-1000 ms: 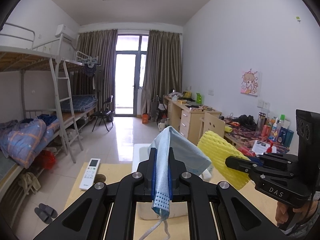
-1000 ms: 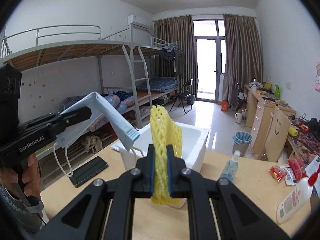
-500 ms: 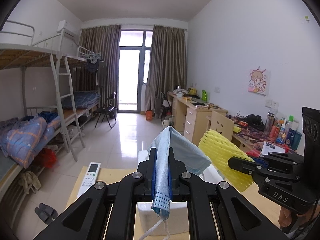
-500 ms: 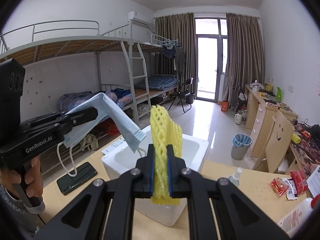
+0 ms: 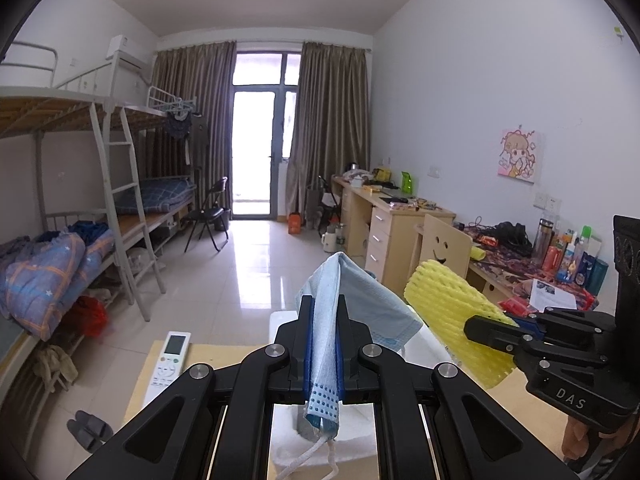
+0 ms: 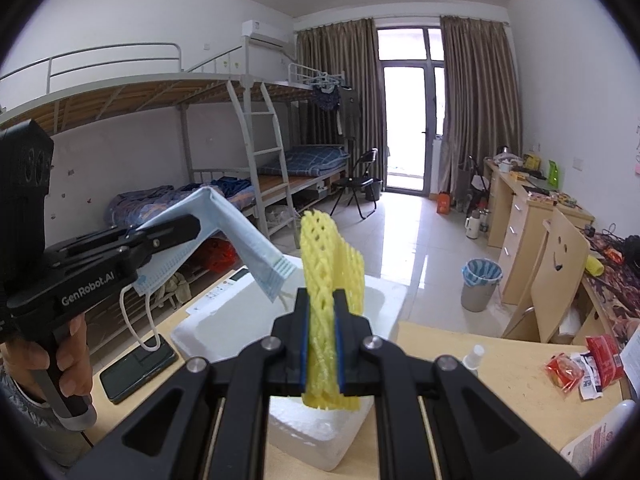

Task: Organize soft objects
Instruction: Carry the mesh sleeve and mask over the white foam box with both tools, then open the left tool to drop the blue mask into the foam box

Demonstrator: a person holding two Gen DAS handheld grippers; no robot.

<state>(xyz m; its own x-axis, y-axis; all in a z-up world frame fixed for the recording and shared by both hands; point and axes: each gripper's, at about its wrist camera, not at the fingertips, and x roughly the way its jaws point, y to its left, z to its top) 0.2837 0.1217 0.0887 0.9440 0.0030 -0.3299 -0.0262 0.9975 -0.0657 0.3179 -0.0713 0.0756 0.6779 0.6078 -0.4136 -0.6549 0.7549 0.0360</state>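
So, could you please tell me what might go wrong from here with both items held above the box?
The face mask hangs over the white foam box rim, so it may land outside. Its ear loop dangles near the phone and could snag. The yellow foam net is springy and might bounce out.

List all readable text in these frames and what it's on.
"GenRobot.AI": side of the left gripper, seen from the right wrist.
"DAS": side of the right gripper, seen from the left wrist.
Too small or blurred to read: remote control buttons, snack packets, lotion bottle label, desk bottles, wall poster.
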